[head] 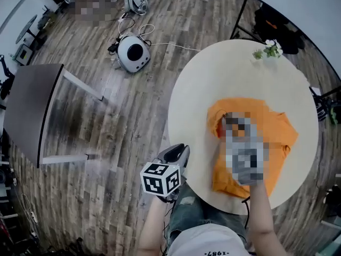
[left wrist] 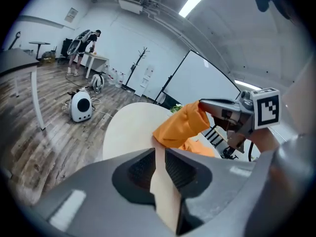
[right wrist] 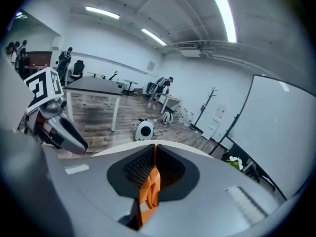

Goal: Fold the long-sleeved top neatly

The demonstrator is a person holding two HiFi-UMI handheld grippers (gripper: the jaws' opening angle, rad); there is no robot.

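The long-sleeved top (head: 273,135), orange, lies bunched on the near half of the round table (head: 213,79) in the head view. The right gripper (head: 232,122) is over its left part, largely under a mosaic patch. The left gripper (head: 179,152) hangs off the table's near-left edge, away from the cloth

In the left gripper view its jaws (left wrist: 160,154) stand a narrow slit apart with only bare tabletop showing between them. Beyond, the right gripper (left wrist: 213,106) holds a fold of the top (left wrist: 180,125) up off the table

In the right gripper view the jaws (right wrist: 154,158) are pinched on a strip of orange cloth (right wrist: 149,187), with the left gripper (right wrist: 64,132) off to the side
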